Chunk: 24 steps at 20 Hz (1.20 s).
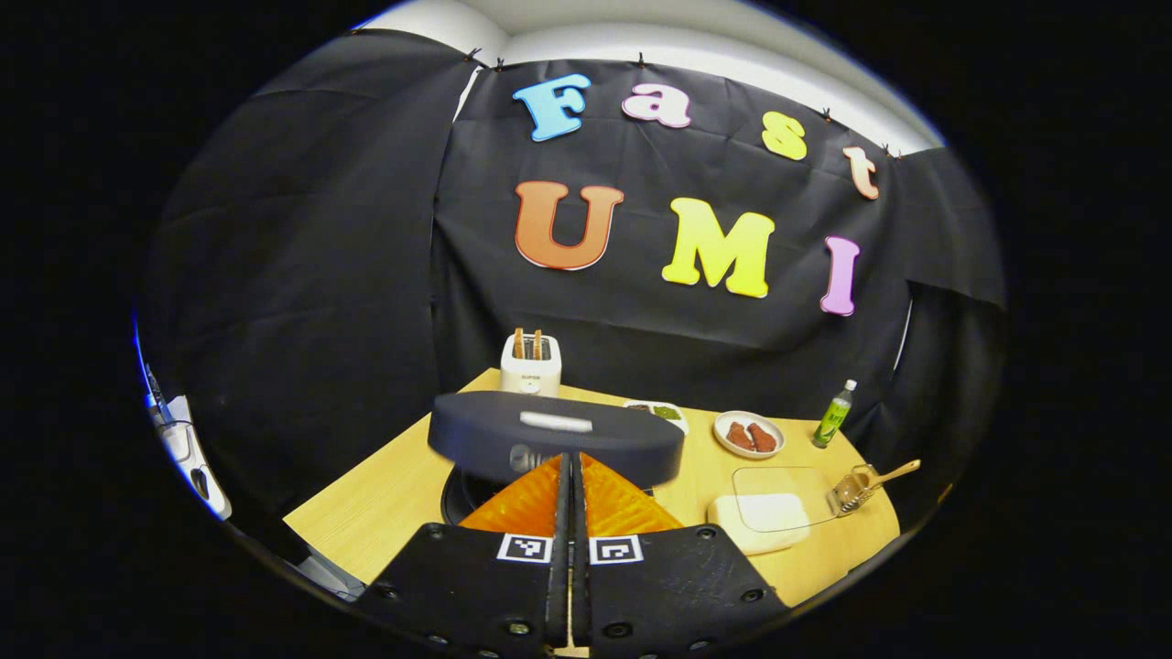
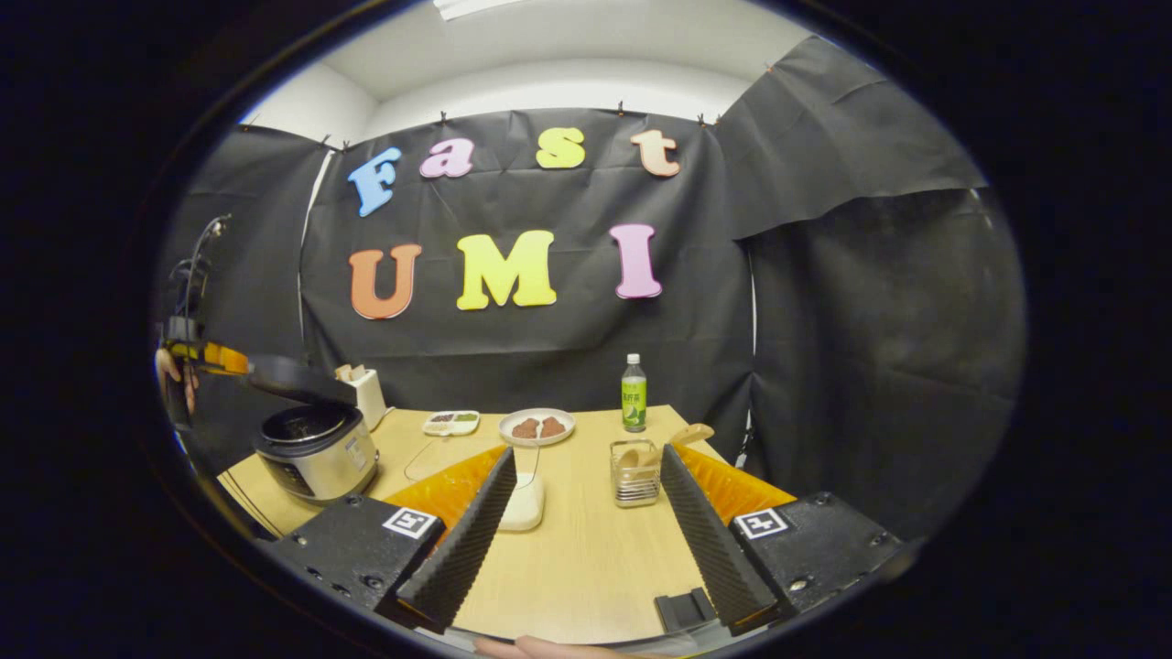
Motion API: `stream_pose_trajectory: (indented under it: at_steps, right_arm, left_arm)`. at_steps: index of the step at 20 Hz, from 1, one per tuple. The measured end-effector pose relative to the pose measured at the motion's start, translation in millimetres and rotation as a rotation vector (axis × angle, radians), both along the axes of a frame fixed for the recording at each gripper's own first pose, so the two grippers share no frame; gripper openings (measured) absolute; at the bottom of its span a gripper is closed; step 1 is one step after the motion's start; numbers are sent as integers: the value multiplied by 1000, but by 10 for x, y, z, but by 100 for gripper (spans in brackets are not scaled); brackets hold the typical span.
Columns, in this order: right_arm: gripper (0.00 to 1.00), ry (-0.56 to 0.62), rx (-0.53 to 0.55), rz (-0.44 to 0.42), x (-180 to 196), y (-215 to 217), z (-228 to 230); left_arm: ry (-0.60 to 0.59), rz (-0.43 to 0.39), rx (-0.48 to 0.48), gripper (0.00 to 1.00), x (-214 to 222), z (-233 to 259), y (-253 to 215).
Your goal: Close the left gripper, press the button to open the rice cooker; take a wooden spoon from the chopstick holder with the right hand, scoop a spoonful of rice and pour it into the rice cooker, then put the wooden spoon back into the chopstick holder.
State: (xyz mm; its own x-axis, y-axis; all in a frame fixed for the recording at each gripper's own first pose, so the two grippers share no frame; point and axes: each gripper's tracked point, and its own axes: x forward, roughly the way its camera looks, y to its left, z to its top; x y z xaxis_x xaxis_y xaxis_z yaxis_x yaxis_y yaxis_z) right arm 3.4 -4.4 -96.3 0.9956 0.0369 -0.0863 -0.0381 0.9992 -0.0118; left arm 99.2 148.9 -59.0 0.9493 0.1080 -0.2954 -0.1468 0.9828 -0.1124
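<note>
The silver rice cooker (image 2: pixel 316 450) stands at the table's left end with its dark lid (image 2: pixel 298 377) swung up, and the inner pot shows. In the left gripper view that lid (image 1: pixel 557 435) rises right in front of my left gripper (image 1: pixel 569 460), which is shut on nothing. From the right gripper view, the left gripper (image 2: pixel 206 357) hovers beside the raised lid, held by a hand. My right gripper (image 2: pixel 586 452) is open over the table. The wire chopstick holder (image 2: pixel 634 474) with the wooden spoon (image 2: pixel 687 433) stands just ahead of its right finger. The rice box (image 2: pixel 522 499) lies near the other finger.
A toaster (image 2: pixel 369 389), a small divided tray (image 2: pixel 450 422), a plate of meat (image 2: pixel 537 426) and a green bottle (image 2: pixel 634 394) line the back of the wooden table (image 2: pixel 586 558). A clear lid (image 1: pixel 778 494) leans over the rice box. Black cloth walls close in on three sides.
</note>
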Motion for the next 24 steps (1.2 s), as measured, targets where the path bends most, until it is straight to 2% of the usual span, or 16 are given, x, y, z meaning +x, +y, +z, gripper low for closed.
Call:
stream_pose_trajectory:
  at_steps: [2, 3, 5, 6, 9, 10, 13, 17, 24]
  right_arm:
    - [100, 1, -5, 3, -1, 16, -7]
    - [100, -1, -10, 1, -3, 7, -9]
    - [100, -2, -15, 0, -12, 3, -10]
    - [100, -4, -15, 1, -12, 8, -7]
    - [100, 6, -13, 5, 36, 22, -62]
    - [100, 9, -13, 5, 40, 14, -84]
    - [100, 21, -7, -6, 128, -63, -132]
    - [100, 19, -19, -36, 335, -258, -168]
    - [100, 17, -18, -95, 925, -761, -264]
  left_arm:
    - [-58, 26, 85, 31, -108, 203, 34]
    - [-78, 32, 118, 50, -177, 255, -2]
    - [-122, 8, 142, 47, -347, 336, -186]
    - [-149, -8, 148, 55, -402, 384, -274]
    - [-222, 4, 153, 90, -684, 546, -350]
    - [-248, 8, 142, 97, -762, 589, -382]
    - [-272, -17, 111, 96, -969, 572, -538]
    - [-287, -52, 125, 97, -1139, 524, -690]
    - [-281, -111, 121, 97, -1283, 264, -1035]
